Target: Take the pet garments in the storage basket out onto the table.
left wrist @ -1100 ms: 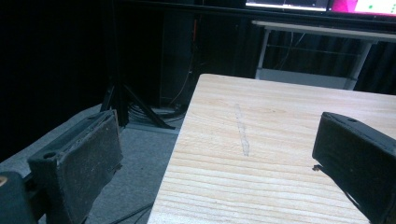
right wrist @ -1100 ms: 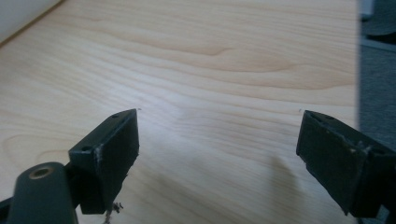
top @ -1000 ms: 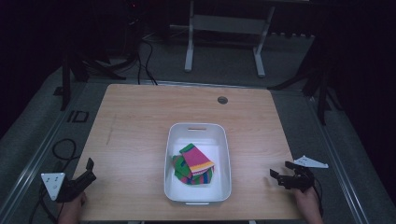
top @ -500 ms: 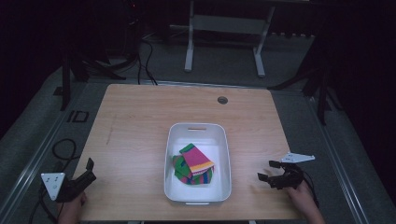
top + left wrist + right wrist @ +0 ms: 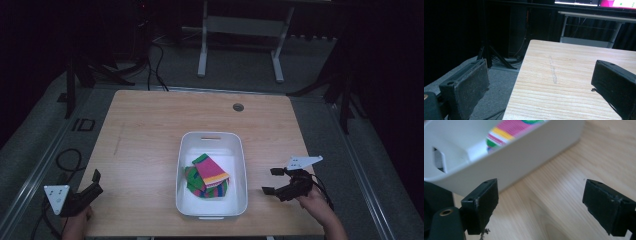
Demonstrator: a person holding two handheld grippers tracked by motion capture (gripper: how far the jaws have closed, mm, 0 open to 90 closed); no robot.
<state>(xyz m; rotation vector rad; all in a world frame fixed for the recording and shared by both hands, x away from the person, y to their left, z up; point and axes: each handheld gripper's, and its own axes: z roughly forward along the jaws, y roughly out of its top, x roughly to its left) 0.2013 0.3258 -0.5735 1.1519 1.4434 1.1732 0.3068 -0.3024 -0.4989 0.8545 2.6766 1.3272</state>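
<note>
A white bin (image 5: 240,165) stands at the middle of the wooden table (image 5: 150,130), with a folded striped cloth (image 5: 210,175) of pink, green and yellow lying in it. My right gripper (image 5: 271,180) is open just right of the bin, jaws pointing at its side wall. In the right gripper view the bin wall (image 5: 524,157) and the cloth (image 5: 509,130) sit close ahead, with nothing between the jaws. Over the table's front left corner my left gripper (image 5: 96,181) hangs open and empty.
A round cable hole (image 5: 238,107) sits near the table's far edge. Beyond the table stand a white metal frame (image 5: 240,30) and dark stands (image 5: 75,75). Cables (image 5: 65,160) lie on the grey floor at the left.
My right gripper has moved left towards the bin's side. The left gripper has stayed where it was.
</note>
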